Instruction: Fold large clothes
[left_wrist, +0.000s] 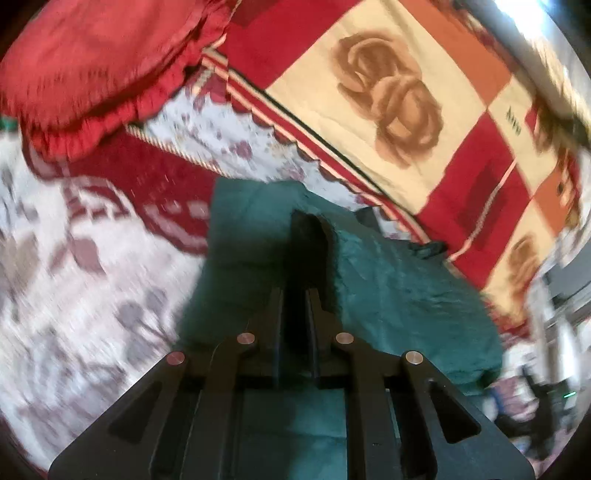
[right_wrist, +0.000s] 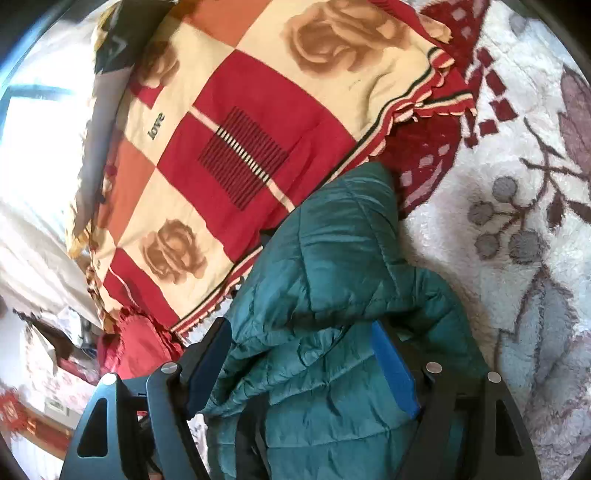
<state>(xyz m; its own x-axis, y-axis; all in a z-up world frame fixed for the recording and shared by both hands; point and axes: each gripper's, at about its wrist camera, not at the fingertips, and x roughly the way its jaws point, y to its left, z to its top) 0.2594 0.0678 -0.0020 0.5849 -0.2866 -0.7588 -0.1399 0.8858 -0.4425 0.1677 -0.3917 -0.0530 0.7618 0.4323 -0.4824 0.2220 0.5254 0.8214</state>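
A teal quilted puffer jacket (left_wrist: 399, 295) lies on a white fleece blanket with a dark red leaf pattern (left_wrist: 74, 280). My left gripper (left_wrist: 308, 236) has its fingers closed together, pinching a fold of the jacket. In the right wrist view the jacket (right_wrist: 332, 295) is bunched up in folds. My right gripper (right_wrist: 306, 354) is open, its blue-padded fingers (right_wrist: 393, 369) on either side of the bunched fabric, not closed on it.
A red, cream and orange checked quilt with rose prints (left_wrist: 406, 92) (right_wrist: 240, 129) lies folded beside the jacket. A red frilled pillow (left_wrist: 92, 62) lies at the upper left. A bright window (right_wrist: 33, 147) is at the left.
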